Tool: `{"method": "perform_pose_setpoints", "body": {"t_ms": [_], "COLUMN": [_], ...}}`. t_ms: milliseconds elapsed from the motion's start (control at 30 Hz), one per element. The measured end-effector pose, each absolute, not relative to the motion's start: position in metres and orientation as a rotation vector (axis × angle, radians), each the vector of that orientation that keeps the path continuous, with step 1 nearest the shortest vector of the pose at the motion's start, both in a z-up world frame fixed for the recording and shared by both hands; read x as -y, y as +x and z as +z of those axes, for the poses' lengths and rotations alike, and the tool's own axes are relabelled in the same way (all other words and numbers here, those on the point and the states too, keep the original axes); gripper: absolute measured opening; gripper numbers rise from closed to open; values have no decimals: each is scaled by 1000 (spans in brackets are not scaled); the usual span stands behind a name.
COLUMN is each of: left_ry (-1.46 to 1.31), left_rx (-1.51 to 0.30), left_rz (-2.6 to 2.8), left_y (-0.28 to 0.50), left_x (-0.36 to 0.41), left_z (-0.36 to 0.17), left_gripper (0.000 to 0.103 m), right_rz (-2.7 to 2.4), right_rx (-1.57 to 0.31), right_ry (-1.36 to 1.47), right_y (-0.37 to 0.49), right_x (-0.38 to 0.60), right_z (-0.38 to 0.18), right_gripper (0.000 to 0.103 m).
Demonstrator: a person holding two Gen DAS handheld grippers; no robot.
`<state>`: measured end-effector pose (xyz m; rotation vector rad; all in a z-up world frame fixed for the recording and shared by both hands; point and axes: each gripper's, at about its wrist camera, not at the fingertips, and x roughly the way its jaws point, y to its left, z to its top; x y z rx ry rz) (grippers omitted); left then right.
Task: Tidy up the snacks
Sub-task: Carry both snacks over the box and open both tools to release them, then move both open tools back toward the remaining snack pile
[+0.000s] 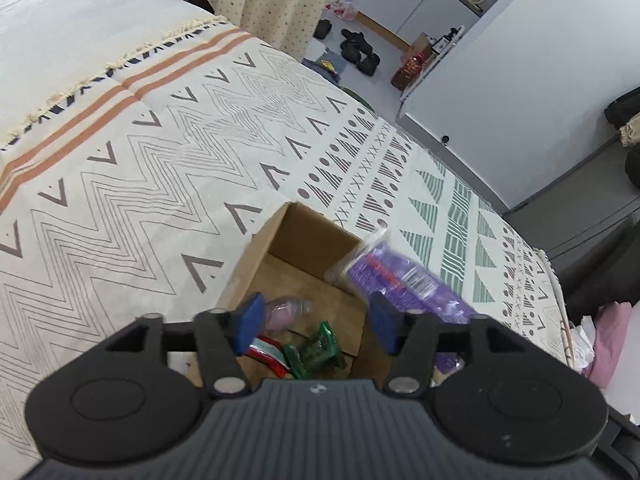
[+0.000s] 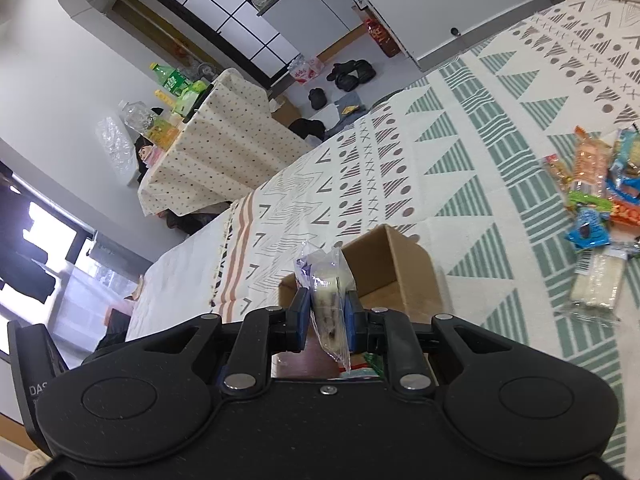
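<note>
Left tool (image 1: 316, 322) hangs spread and empty over the box (image 1: 280, 236). Right tool (image 2: 327, 320) grips a purple snack (image 2: 326, 280), box just ahead.

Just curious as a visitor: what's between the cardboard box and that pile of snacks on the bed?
In the right wrist view, only bare patterned blanket lies between the cardboard box and the snack pile.

My left camera looks down from close above into the cardboard box (image 1: 308, 276) on the bed (image 1: 140, 184). My right camera sits low beside the same box (image 2: 384, 264), tilted, facing across the bed (image 2: 460, 160) toward the room. Both views share box and bedspread.
</note>
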<state>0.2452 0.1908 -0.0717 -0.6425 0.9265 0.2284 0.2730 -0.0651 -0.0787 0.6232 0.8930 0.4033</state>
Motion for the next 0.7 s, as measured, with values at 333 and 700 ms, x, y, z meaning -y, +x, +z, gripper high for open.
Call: {"method": "perform_pose_setpoints", "body": {"t_ms": [333,700], "left_ry": [-617,-629], "left_rx": [-936,-893], "left_rz": [266,263], "left_y": [234,209], "left_x": [-180,-159], "left_z": [-70,-62], "left_gripper": [87,95], "right_rz": [382,316], "right_rx": [-897,-888], "right_ry": [626,591], "right_y": [273,250], "right_x": [68,95], "right_z": [-79,-76], "right_gripper": [51,70]}}
